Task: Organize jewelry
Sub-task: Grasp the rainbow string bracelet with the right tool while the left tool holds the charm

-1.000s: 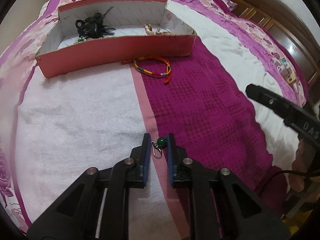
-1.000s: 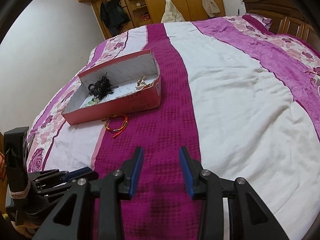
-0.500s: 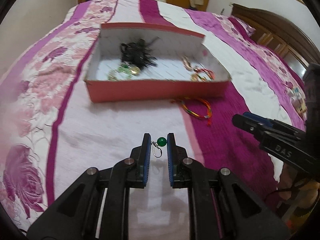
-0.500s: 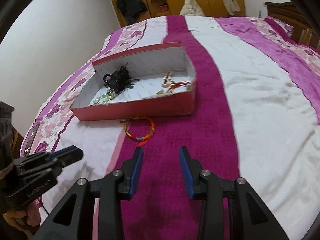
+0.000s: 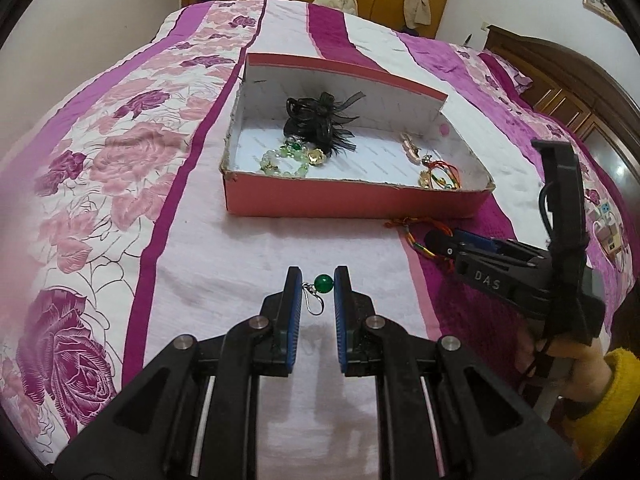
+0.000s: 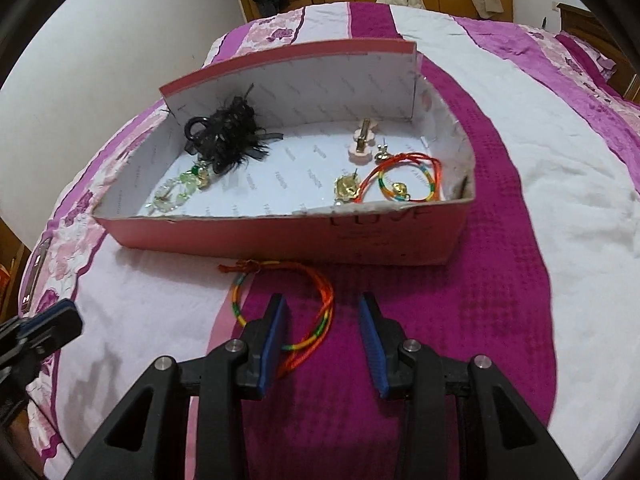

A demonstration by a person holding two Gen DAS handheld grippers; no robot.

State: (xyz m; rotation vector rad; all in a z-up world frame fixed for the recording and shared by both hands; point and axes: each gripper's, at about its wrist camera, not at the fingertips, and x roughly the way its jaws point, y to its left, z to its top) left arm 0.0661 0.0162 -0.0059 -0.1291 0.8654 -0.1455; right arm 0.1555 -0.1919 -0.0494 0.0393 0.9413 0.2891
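Observation:
A green bead earring with a silver hook is pinched between the blue pads of my left gripper, which is shut on it above the bedspread, short of the pink box. My right gripper stands open, low over a multicoloured braided bracelet lying on the bed just in front of the box. One side of the loop lies between its fingers; the left finger hides part of it. The left wrist view shows the right gripper at that bracelet. The left gripper shows at the left edge.
In the box lie a black feathery hair clip, a green bead bracelet, gold earrings, a pink clip and a second braided bracelet. A hand in a yellow sleeve holds the right gripper. A wooden headboard stands at the right.
My right gripper has come forward and down to the bracelet in front of the box, staying open. My left gripper has shifted and rolled, so the box sits more centred, with the earring still held.

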